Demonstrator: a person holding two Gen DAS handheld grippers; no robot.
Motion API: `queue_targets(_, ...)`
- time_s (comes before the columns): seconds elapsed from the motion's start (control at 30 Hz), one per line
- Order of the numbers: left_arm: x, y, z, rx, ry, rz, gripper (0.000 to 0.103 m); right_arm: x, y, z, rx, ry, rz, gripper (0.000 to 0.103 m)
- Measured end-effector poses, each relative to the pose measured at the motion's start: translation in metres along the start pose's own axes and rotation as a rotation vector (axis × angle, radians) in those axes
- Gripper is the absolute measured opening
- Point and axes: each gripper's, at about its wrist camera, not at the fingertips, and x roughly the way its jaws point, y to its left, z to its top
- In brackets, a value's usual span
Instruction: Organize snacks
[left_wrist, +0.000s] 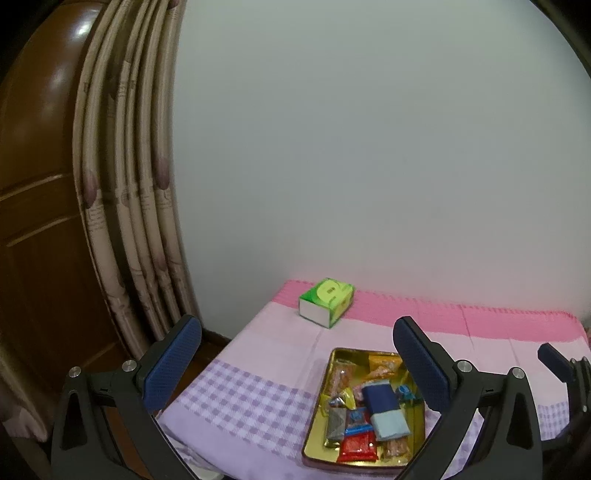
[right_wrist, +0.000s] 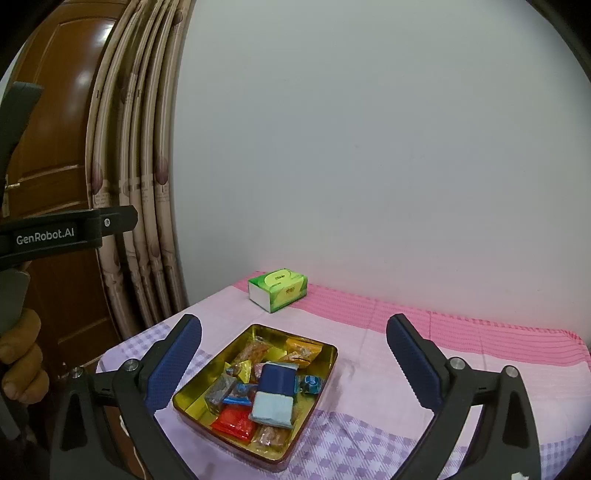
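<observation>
A gold tin tray (right_wrist: 325, 363) sat on the desk (right_wrist: 443, 369), which was covered by a cloth in pink stripes and lilac checks. The tray held the snacks heaped together: a dark blue and pale blue packet (right_wrist: 275, 393) lay on top near the middle, a red packet (right_wrist: 234, 422) at the near edge, orange packets (right_wrist: 301, 350) at the far end, and smaller foil-wrapped sweets (right_wrist: 240, 369) between them. A green tissue box (right_wrist: 279, 290) stood well apart from the tray, at the far side of the desk near the wall. The right tool (right_wrist: 293, 354) hung above the near side of the desk with its blue-padded fingers spread wide and nothing between them. The left tool (left_wrist: 297, 354) was likewise spread wide and empty, hanging over the desk's left edge. A hand (right_wrist: 18, 354) gripped the left tool's handle. Beige curtains (left_wrist: 129, 166) and a brown wooden door (left_wrist: 33, 184) stood to the left.
</observation>
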Motion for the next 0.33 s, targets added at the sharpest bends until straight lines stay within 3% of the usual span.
queue_targets(0.17,0.013,-0.006,-0.009,0.003,0.058,-0.036,0.103,0.012,-0.042,-0.020,0.088,0.093,-0.027,0.101)
queue_targets(0.33,0.033,-0.007,-0.022,-0.022,0.149,-0.049,0.103,0.037,-0.134,-0.071,0.140,0.286,-0.186,0.101)
